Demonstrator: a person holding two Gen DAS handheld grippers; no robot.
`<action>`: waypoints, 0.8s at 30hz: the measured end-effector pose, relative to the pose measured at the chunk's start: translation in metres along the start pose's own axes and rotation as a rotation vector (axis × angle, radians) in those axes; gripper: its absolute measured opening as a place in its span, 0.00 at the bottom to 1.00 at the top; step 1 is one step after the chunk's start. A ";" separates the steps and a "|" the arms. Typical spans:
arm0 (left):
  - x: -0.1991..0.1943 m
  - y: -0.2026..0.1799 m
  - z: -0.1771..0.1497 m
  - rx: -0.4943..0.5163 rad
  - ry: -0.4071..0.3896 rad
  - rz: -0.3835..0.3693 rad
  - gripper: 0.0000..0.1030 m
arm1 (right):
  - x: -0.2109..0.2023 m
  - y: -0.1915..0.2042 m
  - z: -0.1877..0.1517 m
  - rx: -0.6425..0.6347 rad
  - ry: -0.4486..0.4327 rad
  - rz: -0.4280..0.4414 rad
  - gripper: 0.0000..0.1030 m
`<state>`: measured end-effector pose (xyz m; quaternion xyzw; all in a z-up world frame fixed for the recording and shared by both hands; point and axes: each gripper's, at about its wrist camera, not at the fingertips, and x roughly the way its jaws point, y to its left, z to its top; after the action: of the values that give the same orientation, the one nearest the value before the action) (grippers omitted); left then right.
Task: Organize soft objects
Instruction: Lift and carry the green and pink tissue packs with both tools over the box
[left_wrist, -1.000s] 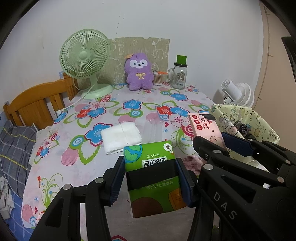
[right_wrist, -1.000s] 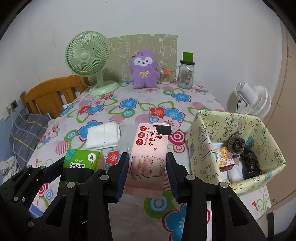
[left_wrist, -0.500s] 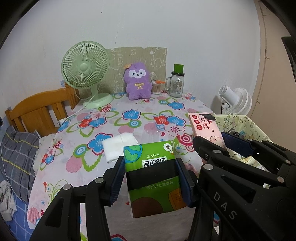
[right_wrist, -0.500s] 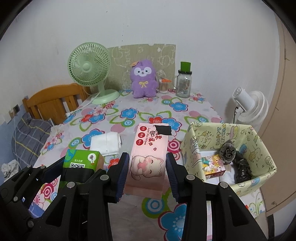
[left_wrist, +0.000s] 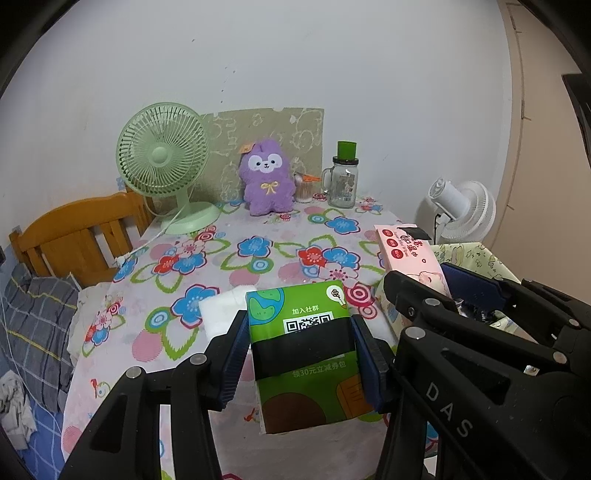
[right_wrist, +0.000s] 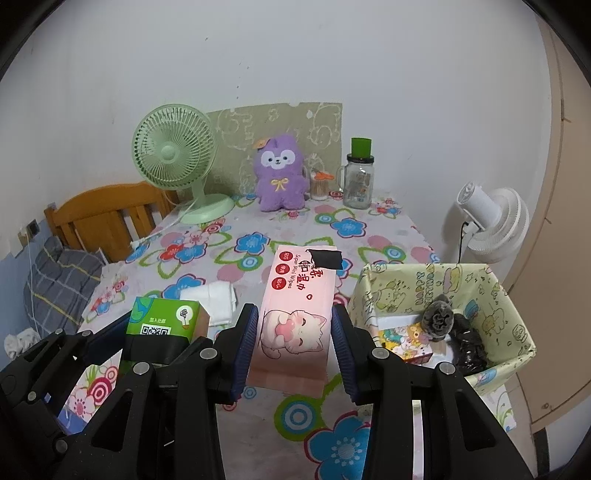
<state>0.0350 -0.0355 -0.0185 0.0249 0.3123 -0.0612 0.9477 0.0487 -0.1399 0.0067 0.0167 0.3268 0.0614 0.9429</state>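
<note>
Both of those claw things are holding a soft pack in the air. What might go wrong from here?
1. The left gripper and right gripper hang side by side, so they might bump.
2. The storage box already holds several items, so the pink wipes pack may not settle flat.
3. The green tissue pack is soft and pinched only at its sides; it could sag or slip.

I'm seeing the tissue pack (left_wrist: 301, 354) sitting btwn the left gripper (left_wrist: 303, 363) pads, above the table's (right_wrist: 258, 236) near edge; wipes pack (right_wrist: 295, 314) btwn the right gripper (right_wrist: 291, 349) pads, just to its right. Folded cloth (right_wrist: 216, 301) lying behind them. Fabric bin (right_wrist: 399, 284) standing at right edge. Desk fan (right_wrist: 175, 162), plush (right_wrist: 281, 173), jar (right_wrist: 358, 181) lining the back, L to R.
</note>
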 end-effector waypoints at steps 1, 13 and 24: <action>-0.001 -0.002 0.002 0.004 -0.002 0.000 0.53 | -0.001 -0.001 0.001 0.003 -0.002 0.000 0.42; -0.002 -0.023 0.019 0.040 -0.019 -0.019 0.53 | -0.010 -0.023 0.014 0.020 -0.025 -0.006 0.42; 0.008 -0.051 0.030 0.083 -0.010 -0.040 0.53 | -0.006 -0.052 0.017 0.048 -0.021 -0.022 0.42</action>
<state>0.0521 -0.0893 0.0006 0.0574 0.3051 -0.0933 0.9460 0.0604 -0.1924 0.0203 0.0363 0.3186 0.0429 0.9462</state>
